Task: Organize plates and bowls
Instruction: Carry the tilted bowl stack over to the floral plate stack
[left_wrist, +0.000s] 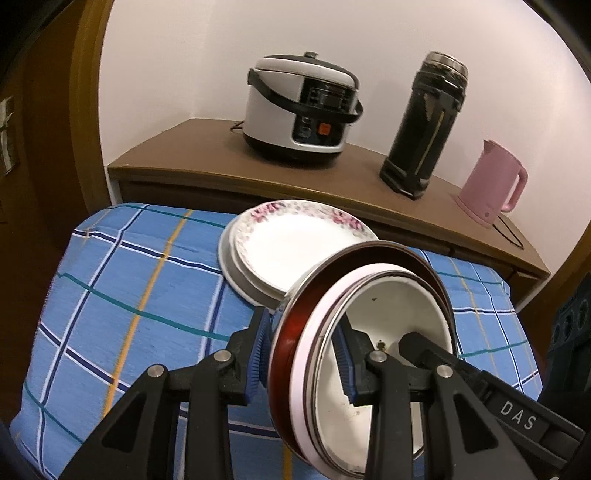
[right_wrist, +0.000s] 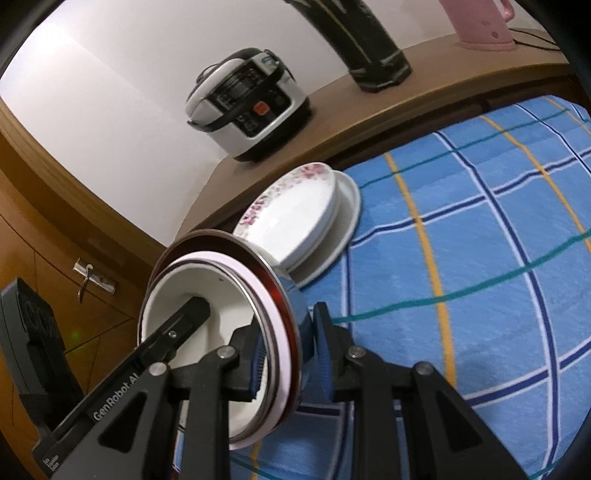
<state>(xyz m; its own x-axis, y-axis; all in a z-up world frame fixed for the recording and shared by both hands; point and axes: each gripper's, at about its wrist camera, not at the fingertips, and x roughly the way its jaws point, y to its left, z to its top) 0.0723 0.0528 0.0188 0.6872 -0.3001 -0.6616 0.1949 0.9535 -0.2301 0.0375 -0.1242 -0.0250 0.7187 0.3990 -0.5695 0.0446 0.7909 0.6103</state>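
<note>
Holding a nested stack of bowls (left_wrist: 365, 325) up off the blue plaid cloth (left_wrist: 122, 280), both tongs are clamped on its rims from opposite sides: left gripper (left_wrist: 303, 354) on 1 side, right gripper (right_wrist: 288, 350) on the other, each with 1 finger inside the white inner bowl. The stack is tilted. Right behind it, almost touching in the left view, sit stacked plates (left_wrist: 295, 243), floral one on top. Further back on the wooden counter (left_wrist: 207, 155): rice cooker (left_wrist: 303, 110), black thermos (left_wrist: 424, 125), pink kettle (left_wrist: 491, 181).
</note>
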